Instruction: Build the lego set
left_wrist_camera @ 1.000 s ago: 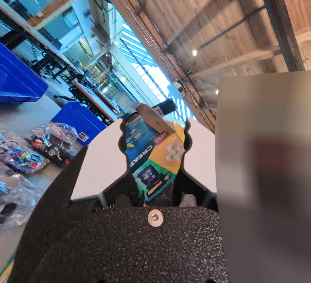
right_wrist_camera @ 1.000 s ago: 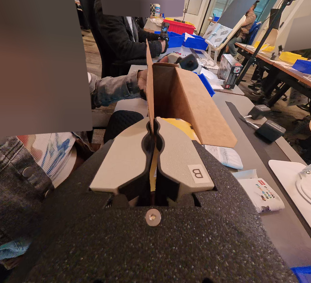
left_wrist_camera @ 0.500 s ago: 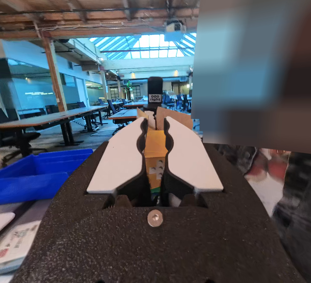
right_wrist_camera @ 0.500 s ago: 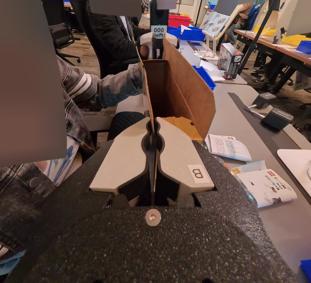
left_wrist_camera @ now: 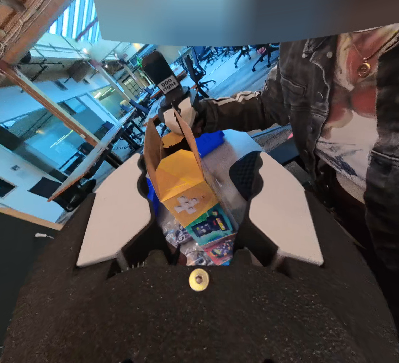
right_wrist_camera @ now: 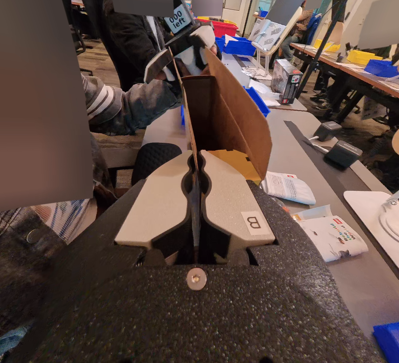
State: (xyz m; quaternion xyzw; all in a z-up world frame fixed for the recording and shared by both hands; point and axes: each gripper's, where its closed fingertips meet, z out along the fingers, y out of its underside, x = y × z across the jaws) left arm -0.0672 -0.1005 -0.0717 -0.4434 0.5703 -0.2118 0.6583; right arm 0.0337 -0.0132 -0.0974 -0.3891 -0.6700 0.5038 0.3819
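Right wrist view: right gripper [right_wrist_camera: 197, 159] clamped on open box's [right_wrist_camera: 226, 115] cardboard wall.
Left gripper [left_wrist_camera: 199, 171]: fingers spread, box end between, apparently unpressed.
Risk: single thin-wall pinch; box could swing or slip.

Both wrist cameras sit close behind their own fingers, facing each other from opposite ends of the open box [left_wrist_camera: 183, 182] [right_wrist_camera: 226, 115]; shared: box, desk [right_wrist_camera: 336, 287].

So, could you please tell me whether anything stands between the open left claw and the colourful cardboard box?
Nothing visible does. The left claw stands wide open around the box, whose yellow end sits between its fingers with clear space on the right side. The right claw is shut on the box's far flap.
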